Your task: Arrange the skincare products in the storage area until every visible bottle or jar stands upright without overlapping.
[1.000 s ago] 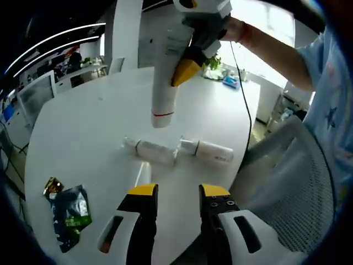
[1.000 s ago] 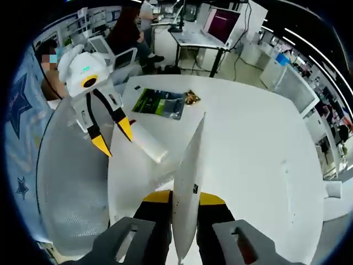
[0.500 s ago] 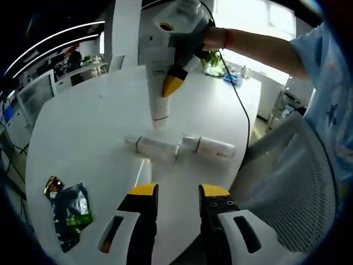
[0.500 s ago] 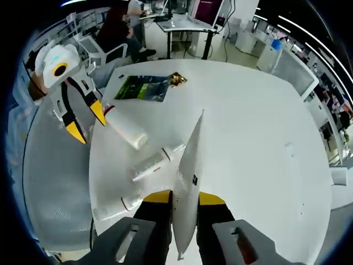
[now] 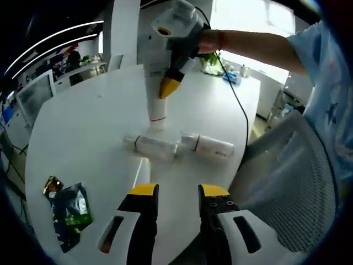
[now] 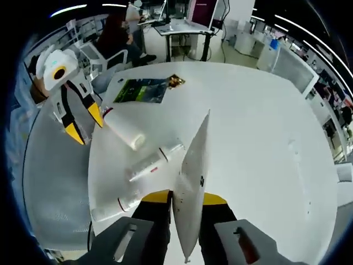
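My right gripper (image 6: 186, 197) is shut on a flat white tube (image 6: 193, 171). In the left gripper view the same gripper (image 5: 164, 88) comes in from the top and holds that tube (image 5: 156, 102) upright, cap end down at the white table (image 5: 83, 127); I cannot tell whether it touches. Just in front of it two white bottles (image 5: 151, 147) (image 5: 212, 145) lie end to end. A third white tube (image 5: 141, 170) lies nearer. My left gripper (image 5: 178, 193) is open and holds nothing; it hovers off the table's near edge, by the wide tube (image 6: 124, 131).
A green snack packet (image 5: 71, 212) with a small gold wrapper lies at the table's left side, also seen as the packet (image 6: 140, 90). A grey mesh chair (image 5: 287, 182) stands against the table edge. A black cable (image 5: 242, 94) runs across the far right of the table.
The right gripper has carried the tube away from my left gripper and lower, from hanging above the lying bottles to standing just behind them. The left gripper has stayed open in place.
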`<state>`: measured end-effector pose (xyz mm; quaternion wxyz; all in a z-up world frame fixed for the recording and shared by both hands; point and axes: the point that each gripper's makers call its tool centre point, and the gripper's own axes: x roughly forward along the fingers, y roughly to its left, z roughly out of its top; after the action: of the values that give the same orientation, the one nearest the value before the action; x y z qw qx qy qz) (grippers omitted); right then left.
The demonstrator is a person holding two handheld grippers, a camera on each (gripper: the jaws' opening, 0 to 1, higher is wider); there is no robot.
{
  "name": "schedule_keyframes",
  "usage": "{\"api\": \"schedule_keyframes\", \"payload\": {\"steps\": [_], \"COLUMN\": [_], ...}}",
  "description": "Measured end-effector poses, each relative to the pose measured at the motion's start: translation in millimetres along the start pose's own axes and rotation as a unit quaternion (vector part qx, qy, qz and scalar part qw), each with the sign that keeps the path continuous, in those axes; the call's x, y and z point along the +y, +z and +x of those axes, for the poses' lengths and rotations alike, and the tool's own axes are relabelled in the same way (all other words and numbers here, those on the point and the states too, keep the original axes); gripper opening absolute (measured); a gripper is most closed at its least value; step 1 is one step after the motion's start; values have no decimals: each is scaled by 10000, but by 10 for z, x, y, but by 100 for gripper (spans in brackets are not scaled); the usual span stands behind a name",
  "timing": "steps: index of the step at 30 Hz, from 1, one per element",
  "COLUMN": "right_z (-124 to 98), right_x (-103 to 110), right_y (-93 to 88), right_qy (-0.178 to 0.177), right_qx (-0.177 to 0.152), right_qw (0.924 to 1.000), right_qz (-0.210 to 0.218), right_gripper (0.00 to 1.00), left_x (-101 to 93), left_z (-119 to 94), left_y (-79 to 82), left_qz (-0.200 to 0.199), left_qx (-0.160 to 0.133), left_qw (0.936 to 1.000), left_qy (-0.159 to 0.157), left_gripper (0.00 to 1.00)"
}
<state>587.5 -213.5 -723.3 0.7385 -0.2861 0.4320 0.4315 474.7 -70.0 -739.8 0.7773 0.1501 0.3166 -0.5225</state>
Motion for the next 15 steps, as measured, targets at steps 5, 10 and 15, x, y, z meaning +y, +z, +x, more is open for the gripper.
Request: {"api": "schedule_keyframes", "payload": {"steps": [5,10,15], "right_z": [45,59,59], "right_x": [19,-2,-53], "right_y": [-65,-172,-237], "right_qy": [9,-61,-192], "right_qx": [63,10,-49], "right_qw": [9998,9989,9975], "right_qz": [183,474,682], "right_gripper": [13,17,18], "left_x": [-11,2,2], "left_z": [7,6,4], "left_y": [-13,-15,-15], "left_qz": [32,59,59], "left_qx": [37,45,44], "left_qw": [10000,10000,10000], "left_qy": [-12,30,40], "left_gripper": [26,26,26]}}
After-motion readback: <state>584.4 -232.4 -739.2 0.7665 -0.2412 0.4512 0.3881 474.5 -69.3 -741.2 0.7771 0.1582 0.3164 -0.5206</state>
